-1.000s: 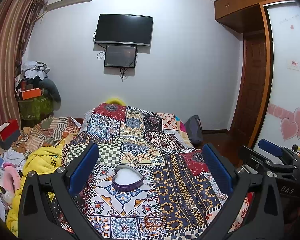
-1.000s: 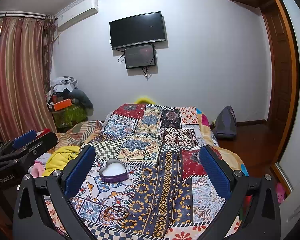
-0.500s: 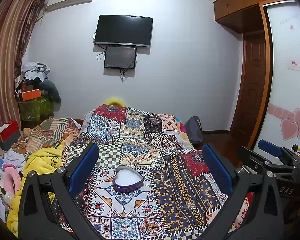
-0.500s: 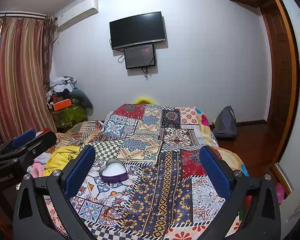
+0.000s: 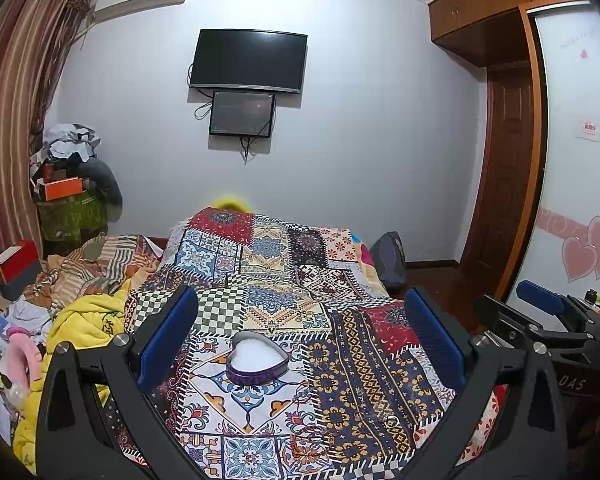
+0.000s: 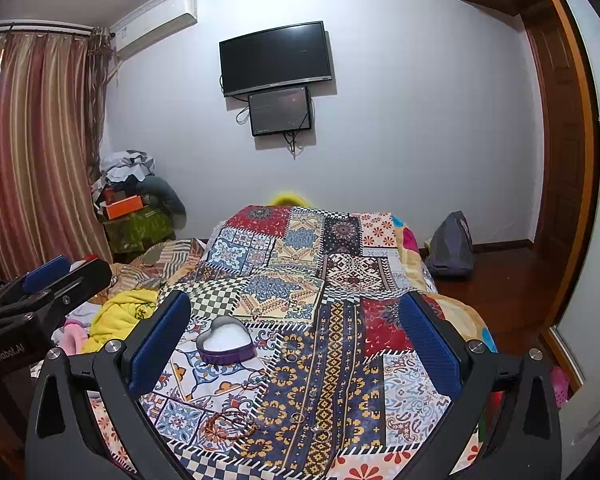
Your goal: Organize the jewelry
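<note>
Nothing has visibly moved: both the left gripper (image 5: 300, 340) and right gripper (image 6: 296, 336) hover released and empty, the heart-shaped box (image 6: 227, 340) empty on the bed (image 6: 340, 280), bracelets (image 6: 230, 426) and rings (image 6: 298, 417) near it, unsorted.

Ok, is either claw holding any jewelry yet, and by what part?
Nothing is held. The left claw and right claw are both open and empty above the quilt; the heart-shaped box sits untouched.

Small rings (image 6: 298, 417) on the quilt (image 6: 340, 360), perhaps earrings, too tiny to tell.
</note>
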`<state>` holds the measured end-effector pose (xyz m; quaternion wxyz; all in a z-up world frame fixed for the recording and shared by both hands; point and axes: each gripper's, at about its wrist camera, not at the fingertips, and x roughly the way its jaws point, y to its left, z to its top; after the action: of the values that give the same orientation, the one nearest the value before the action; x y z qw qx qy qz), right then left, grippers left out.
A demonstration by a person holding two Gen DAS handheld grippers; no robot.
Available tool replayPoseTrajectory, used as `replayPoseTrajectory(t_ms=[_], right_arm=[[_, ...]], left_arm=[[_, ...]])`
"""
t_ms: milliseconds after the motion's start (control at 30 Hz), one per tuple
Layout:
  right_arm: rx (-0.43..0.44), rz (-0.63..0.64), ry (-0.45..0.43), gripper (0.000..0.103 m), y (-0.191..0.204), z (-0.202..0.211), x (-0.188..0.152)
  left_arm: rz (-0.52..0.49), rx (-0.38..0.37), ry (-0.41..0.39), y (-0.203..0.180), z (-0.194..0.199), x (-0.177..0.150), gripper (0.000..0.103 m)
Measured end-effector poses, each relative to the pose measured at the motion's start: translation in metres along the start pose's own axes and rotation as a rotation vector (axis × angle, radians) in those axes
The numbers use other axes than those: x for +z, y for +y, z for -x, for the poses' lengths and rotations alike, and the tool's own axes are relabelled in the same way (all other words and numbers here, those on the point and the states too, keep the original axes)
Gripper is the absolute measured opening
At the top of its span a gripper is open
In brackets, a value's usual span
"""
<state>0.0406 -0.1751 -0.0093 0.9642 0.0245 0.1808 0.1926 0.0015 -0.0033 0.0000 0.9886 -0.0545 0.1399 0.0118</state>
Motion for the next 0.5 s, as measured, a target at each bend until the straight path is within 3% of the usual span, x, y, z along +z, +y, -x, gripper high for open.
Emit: replayPoseTrajectory(t_ms=[500], right_arm=[[-0.042,0.019,0.054,0.103,-0.006,-0.02,-0.013]], left_arm=[[-0.002,0.019,0.045,0.008,-0.018,-0.007,0.103]])
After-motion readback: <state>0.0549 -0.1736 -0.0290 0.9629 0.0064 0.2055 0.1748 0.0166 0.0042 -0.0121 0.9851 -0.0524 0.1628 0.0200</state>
